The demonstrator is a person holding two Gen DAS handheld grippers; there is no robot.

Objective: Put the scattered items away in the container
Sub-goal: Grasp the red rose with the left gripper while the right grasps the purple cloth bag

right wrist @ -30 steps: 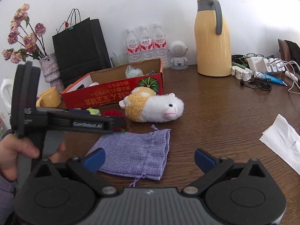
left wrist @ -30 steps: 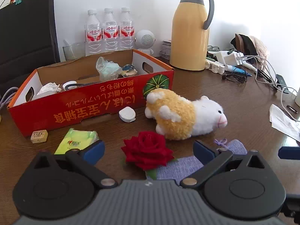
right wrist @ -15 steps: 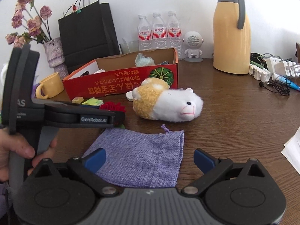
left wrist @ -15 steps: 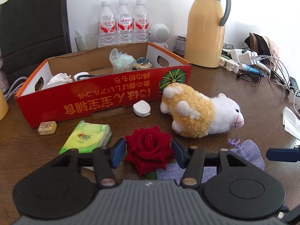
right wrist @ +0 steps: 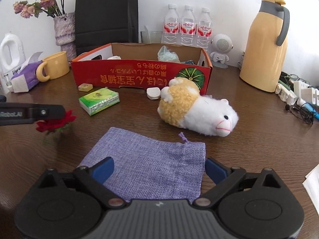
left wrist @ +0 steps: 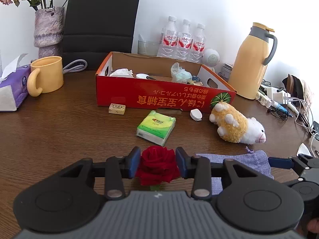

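Observation:
My left gripper (left wrist: 157, 162) is shut on a red rose (left wrist: 156, 166) and holds it above the table; the rose also shows in the right wrist view (right wrist: 54, 122). The red cardboard box (left wrist: 159, 97) holds several small items. In front of it lie a green tissue pack (left wrist: 156, 127), a white case (left wrist: 196, 115), a small beige box (left wrist: 117, 108) and a plush hamster (left wrist: 237, 125). My right gripper (right wrist: 158, 169) is open and empty over a purple cloth pouch (right wrist: 151, 163).
A yellow mug (left wrist: 46, 74), a tissue box (left wrist: 11, 88) and a vase (left wrist: 47, 30) stand at the left. Water bottles (left wrist: 184, 39), a black bag (left wrist: 99, 22) and a yellow thermos (left wrist: 254, 61) stand behind the box. Cables and chargers (left wrist: 283, 103) lie at the right.
My left gripper closed on the rose and lifted it up and back to the left. My right gripper moved forward over the pouch and stayed open.

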